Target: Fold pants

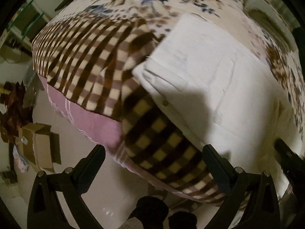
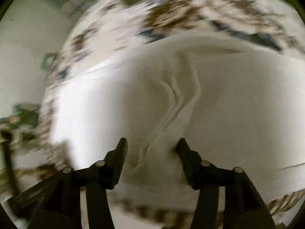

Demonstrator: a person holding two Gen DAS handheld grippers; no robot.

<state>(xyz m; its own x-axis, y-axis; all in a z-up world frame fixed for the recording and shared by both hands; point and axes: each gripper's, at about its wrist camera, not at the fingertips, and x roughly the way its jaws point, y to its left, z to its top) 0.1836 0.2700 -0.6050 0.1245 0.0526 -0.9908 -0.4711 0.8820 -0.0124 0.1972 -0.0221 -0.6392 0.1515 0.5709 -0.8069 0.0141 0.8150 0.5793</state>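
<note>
White pants (image 1: 209,72) lie flat on a bed blanket (image 1: 91,57) with brown checks and flowers, their waist with a small button near the bed's edge. My left gripper (image 1: 154,151) hangs open above that edge, pointing down, with nothing between its fingers. A dark part of the other gripper (image 1: 287,158) shows at the right over the pants. In the blurred right wrist view, my right gripper (image 2: 152,145) stands open low over the white pants (image 2: 238,105). A raised fold of the cloth (image 2: 171,103) runs down between its fingers, which do not pinch it.
A pink sheet (image 1: 91,122) hangs below the blanket at the bed's side. Cardboard boxes (image 1: 40,145) stand on the pale floor at the left, with a glass shelf (image 1: 24,21) above them. A person's dark feet (image 1: 152,210) are below the left gripper.
</note>
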